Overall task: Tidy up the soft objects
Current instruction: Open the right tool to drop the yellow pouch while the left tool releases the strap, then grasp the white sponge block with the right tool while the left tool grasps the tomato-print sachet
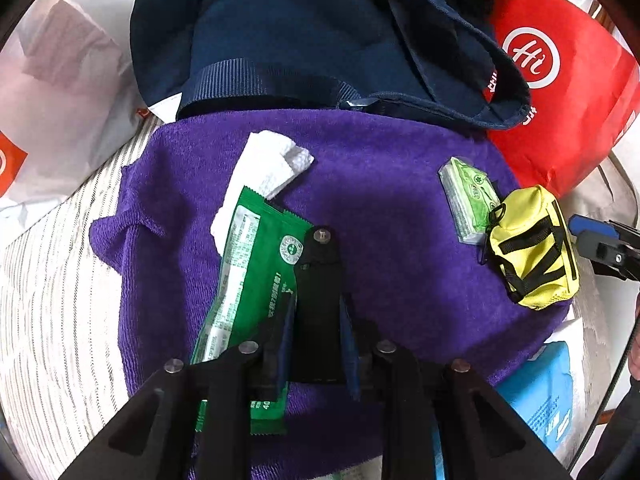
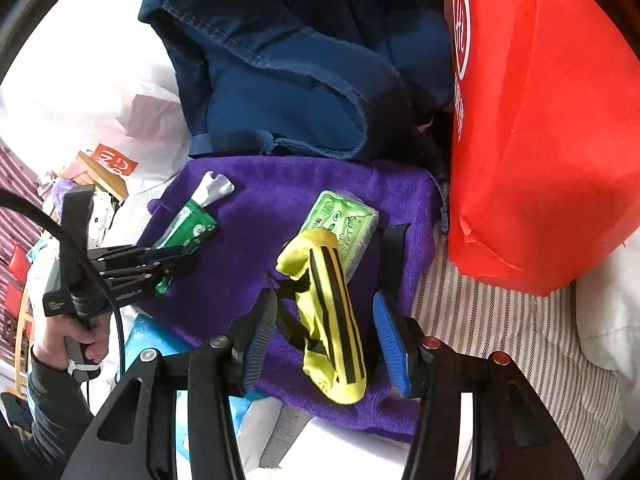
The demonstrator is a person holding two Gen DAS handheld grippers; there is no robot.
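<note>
Lying lengthwise between the spread right hand-held gripper point(image 2: 326, 344), the yellow pouch point(image 2: 332, 320) points away.

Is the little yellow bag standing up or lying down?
Lying down. The yellow bag rests lengthwise on the purple towel, its black straps facing up.

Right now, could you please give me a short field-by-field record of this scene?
surface: purple towel
left gripper: closed on green packet
right gripper: open, straddling yellow pouch, fingers clear of it
beside pouch: green tissue pack, touching it
behind towel: navy bag, red bag
</note>
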